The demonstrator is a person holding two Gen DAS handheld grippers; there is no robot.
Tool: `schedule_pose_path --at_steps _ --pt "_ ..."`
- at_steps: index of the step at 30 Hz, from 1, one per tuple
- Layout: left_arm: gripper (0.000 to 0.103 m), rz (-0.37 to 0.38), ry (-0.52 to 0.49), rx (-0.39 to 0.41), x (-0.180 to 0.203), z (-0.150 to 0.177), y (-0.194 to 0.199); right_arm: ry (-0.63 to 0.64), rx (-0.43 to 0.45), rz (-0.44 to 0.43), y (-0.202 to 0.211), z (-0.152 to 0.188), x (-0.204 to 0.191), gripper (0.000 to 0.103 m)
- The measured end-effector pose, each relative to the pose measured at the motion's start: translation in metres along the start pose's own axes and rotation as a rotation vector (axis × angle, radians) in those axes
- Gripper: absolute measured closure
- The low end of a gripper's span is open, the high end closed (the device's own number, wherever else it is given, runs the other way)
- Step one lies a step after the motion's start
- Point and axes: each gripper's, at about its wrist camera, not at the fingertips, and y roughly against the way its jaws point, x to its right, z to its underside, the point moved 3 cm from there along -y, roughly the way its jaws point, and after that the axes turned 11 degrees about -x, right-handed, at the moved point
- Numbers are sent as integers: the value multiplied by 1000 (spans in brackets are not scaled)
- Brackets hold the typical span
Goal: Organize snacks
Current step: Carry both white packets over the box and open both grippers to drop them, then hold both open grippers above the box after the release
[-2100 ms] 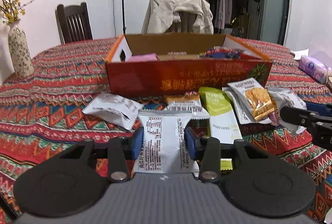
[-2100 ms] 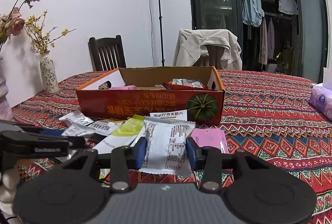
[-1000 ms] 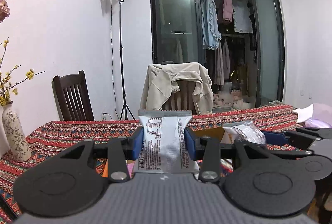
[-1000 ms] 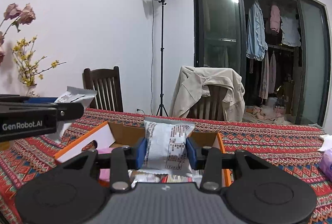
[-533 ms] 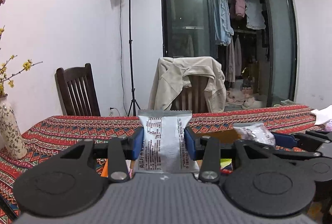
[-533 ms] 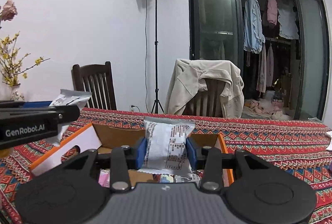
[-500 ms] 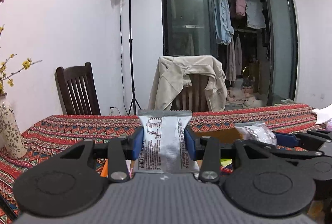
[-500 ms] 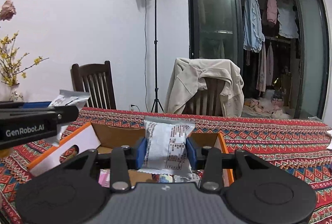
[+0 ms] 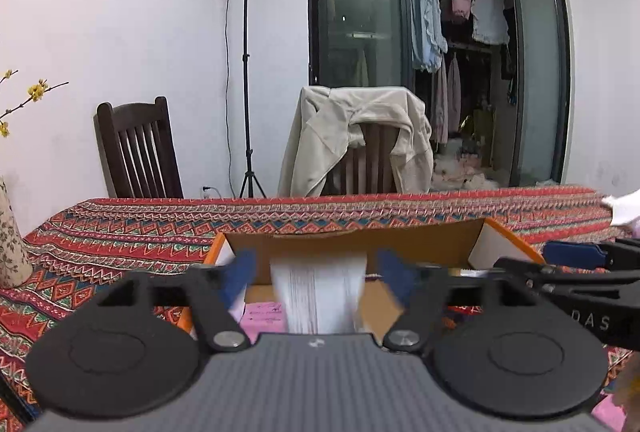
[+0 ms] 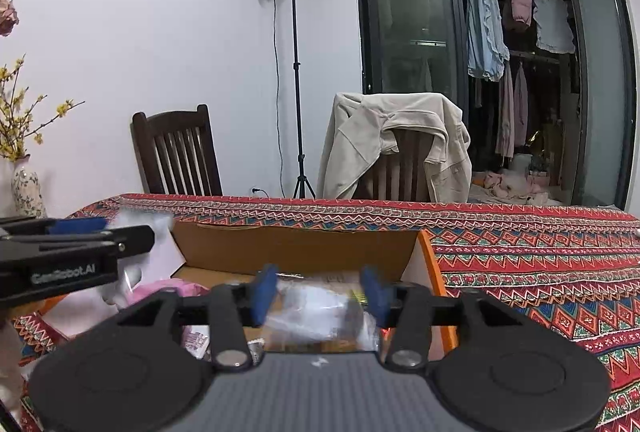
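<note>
Orange-edged brown box (image 9: pixel 360 246) on red zigzag-patterned tablecloth (image 9: pixel 120 232); blue-padded black grippers

Desk (image 9: pixel 120 232) under red zigzag-patterned cloth, spanning middle of both views. Open cardboard box (image 9: pixel 352 244), orange-rimmed, resting on cloth at frame centre of left wrist view, lower centre of right wrist view (image 10: pixel 296 244). Floral vase (image 10: pixel 26 187) on desk at far left edge. White paper item (image 9: pixel 624 209) on cloth at right edge of left wrist view; kind unclear.

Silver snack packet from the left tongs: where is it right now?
In the left wrist view, the silver packet is a blur between the opening left tongs, over the cardboard box.
</note>
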Motion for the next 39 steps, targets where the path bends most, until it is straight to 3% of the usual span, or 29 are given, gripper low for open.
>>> schedule_pose_path --at_steps 1,2,3,5,18,28,39 --pt "17 -9 -1 7 -2 -1 -1 -3 3 1 0 0 1 36" --pt "15 -13 0 14 -3 -1 0 -8 4 4 0 0 2 25" --pt "5 -11 5 19 -4 -1 1 -9 4 7 0 1 2 13" --pt "0 -20 22 31 -7 -1 3 -8 11 10 1 2 3 0" --pt "0 -22 58 22 -9 -8 13 -19 36 22 14 -1 4 0" --pt "0 -11 73 45 -12 -21 47 5 76 24 55 -9 -10 0" --pt "0 -4 39 38 -21 -6 84 58 67 26 91 16 -28 0"
